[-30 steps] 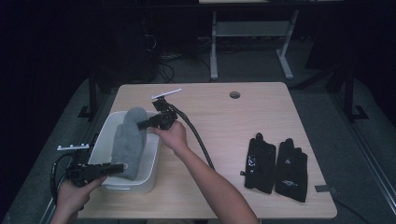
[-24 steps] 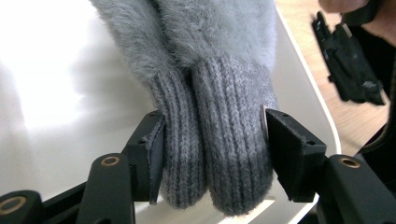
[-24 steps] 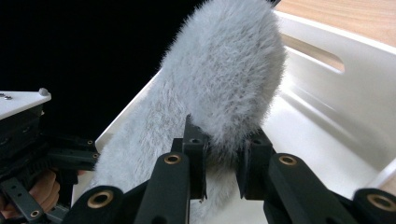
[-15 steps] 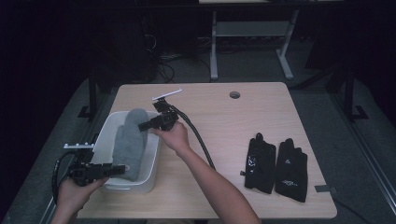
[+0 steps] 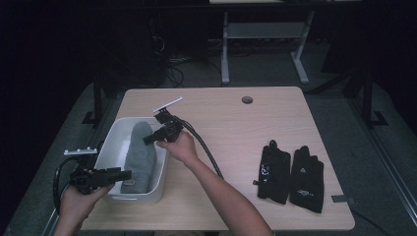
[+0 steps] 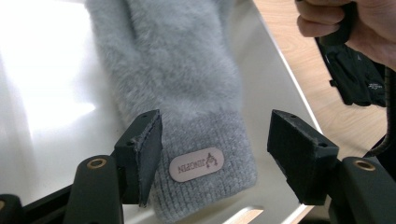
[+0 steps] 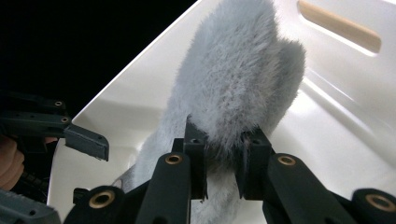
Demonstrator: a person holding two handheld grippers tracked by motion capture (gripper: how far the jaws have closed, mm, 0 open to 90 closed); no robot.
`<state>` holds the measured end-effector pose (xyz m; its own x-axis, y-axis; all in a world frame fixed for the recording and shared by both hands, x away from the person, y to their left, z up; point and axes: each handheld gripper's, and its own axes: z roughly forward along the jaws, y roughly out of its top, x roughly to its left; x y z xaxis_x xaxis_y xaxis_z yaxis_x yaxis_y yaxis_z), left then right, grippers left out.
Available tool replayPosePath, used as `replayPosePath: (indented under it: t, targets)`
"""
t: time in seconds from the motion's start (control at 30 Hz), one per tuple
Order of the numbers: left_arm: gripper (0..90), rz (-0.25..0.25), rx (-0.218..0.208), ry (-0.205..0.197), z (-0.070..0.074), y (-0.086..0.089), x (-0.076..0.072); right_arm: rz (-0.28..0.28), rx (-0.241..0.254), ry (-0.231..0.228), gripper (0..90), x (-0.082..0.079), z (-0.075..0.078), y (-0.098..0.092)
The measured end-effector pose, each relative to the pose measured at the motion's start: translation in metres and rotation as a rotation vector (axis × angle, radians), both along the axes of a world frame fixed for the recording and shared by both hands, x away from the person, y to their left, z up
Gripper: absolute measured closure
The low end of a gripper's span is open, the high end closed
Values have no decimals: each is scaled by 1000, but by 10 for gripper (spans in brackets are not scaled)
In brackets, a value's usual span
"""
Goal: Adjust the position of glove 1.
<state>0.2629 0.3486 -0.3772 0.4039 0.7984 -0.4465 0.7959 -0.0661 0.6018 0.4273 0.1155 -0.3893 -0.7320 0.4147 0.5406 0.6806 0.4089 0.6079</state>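
A fluffy grey mitten (image 5: 139,156) lies lengthwise in a white plastic bin (image 5: 109,147) at the near left of the tabletop (image 5: 236,128), its knitted cuff toward the near end and its furry tip toward the far end. The right tongs (image 5: 149,139) reach over the bin's right rim and are clenched on the mitten's fur close to the tip, as the right gripper view shows with the pile bunched between the two pads (image 7: 196,154). The left tongs (image 5: 124,174) hover at the bin's near end; their jaws have just been opening and stand released on either side of the cuff, with its small oval label (image 6: 196,164) between them and neither pad pressing. A pair of black gloves (image 5: 291,173) lies side by side at the near right, well apart from the bin.
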Motion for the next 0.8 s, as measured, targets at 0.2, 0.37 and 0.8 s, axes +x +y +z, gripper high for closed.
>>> replayPosePath:
  t: [0.2, 0.37, 0.8]
  targets:
    - [351, 7, -2, -18, 1, -1, 0, 8, -13, -15, 727, 1, 0, 4]
    - [350, 4, 4, -35, 3, -2, -1, -19, -23, -21, 568, 2, 2, 2]
    - [350, -6, 20, -61, 9, -9, -1, -33, -2, -58, 556, 2, 17, -16]
